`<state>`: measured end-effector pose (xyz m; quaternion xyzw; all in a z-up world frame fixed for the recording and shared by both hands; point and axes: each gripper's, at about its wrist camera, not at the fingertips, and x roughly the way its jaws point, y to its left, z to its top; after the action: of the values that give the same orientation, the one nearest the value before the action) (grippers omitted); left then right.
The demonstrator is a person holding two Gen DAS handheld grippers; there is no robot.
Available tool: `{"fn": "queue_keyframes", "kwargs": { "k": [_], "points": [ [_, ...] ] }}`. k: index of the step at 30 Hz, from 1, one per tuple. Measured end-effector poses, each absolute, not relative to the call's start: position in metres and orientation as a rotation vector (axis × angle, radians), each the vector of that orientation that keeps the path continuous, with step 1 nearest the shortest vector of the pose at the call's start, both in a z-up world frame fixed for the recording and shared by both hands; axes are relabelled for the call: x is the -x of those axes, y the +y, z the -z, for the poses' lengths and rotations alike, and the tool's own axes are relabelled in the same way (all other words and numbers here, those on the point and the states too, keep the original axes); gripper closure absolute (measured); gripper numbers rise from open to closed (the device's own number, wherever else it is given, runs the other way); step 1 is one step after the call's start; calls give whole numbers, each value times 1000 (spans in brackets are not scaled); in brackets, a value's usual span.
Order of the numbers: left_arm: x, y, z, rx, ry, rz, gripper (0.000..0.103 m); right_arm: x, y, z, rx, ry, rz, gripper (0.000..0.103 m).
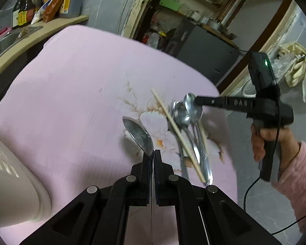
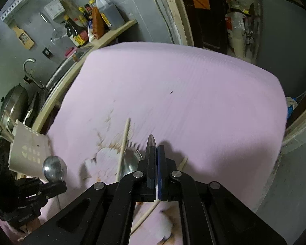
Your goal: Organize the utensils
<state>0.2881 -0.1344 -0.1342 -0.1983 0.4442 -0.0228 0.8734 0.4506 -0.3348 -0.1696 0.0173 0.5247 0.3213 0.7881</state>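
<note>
Left wrist view shows you two lifted spoons and one pile. Your left gripper (image 1: 153, 153) has its fingers pressed together on a steel spoon (image 1: 139, 133), bowl pointing to 11 o'clock. Your right gripper (image 1: 195, 100), coming from 3 o'clock, clamps a second spoon (image 1: 189, 102) by its shiny bowl, above the pile of cutlery (image 1: 193, 143). You can count two wooden chopsticks (image 1: 173, 126) across this pile; how many spoons and forks lie below, you cannot tell. All lies on the stained pink cloth (image 1: 81, 81). A white slotted holder (image 1: 10, 173) stands at 8 o'clock, sauce bottles (image 1: 30, 4) at 11.
</note>
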Motion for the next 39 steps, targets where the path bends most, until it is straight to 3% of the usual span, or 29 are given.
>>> {"fn": "queue_keyframes", "kwargs": {
  "k": [17,27,33,39],
  "points": [
    [-246,-130,26,347,696,218,100,-316,-374,22,-194,605,-476,102],
    [-210,-69,-71,290,557,288,100,-241,-297,-87,-201,303,-380,102],
    [-183,-6,-107,243,465,270,100,-200,-232,-109,-210,218,-344,102],
    [-174,58,-102,235,439,199,100,-175,-172,-105,-162,153,-272,102]
  ]
}}
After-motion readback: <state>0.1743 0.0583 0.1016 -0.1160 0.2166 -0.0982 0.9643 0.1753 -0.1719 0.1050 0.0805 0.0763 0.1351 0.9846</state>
